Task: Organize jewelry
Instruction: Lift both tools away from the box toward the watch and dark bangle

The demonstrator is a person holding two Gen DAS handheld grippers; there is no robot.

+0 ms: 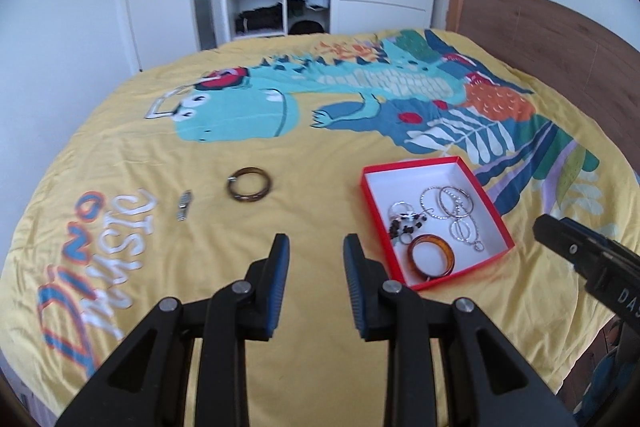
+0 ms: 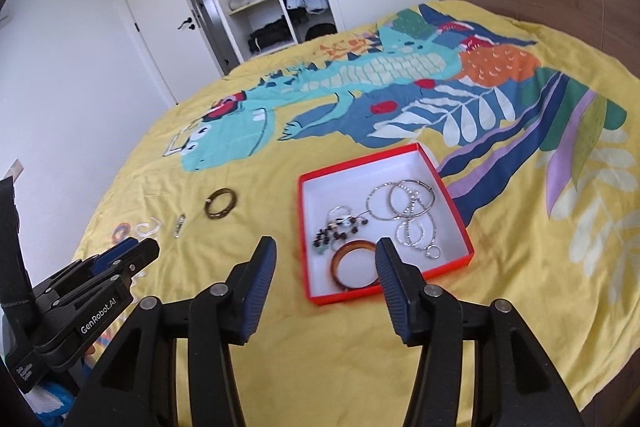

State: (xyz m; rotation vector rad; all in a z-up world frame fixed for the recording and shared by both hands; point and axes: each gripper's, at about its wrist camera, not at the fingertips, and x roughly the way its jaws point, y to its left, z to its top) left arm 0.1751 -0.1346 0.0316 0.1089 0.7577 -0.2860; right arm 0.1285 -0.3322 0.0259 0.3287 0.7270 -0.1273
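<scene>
Black and blue, the left gripper hangs above the yellow bedcover with a dinosaur print; its ribbed blue pads stand a moderate gap apart and nothing is between them, nothing is touched. The right gripper also hangs over the bedcover, with its jaws wider apart than the left ones and also empty. In the right wrist view its right finger partly covers the near edge of the box, but whether it touches the box I cannot tell.

Just beside the right gripper, on the bedcover, lies the shallow red cardboard box with a white inside. It holds an amber-orange bangle in the near corner, a dark beaded piece with small silver rings in the middle, and several thin silver hoop bracelets that overlap toward the far side.

Two pieces are outside the box, well apart from it on the left: a dark brown round bangle and, near it, a small silver metal band. Both lie flat on the yellow cloth.
</scene>
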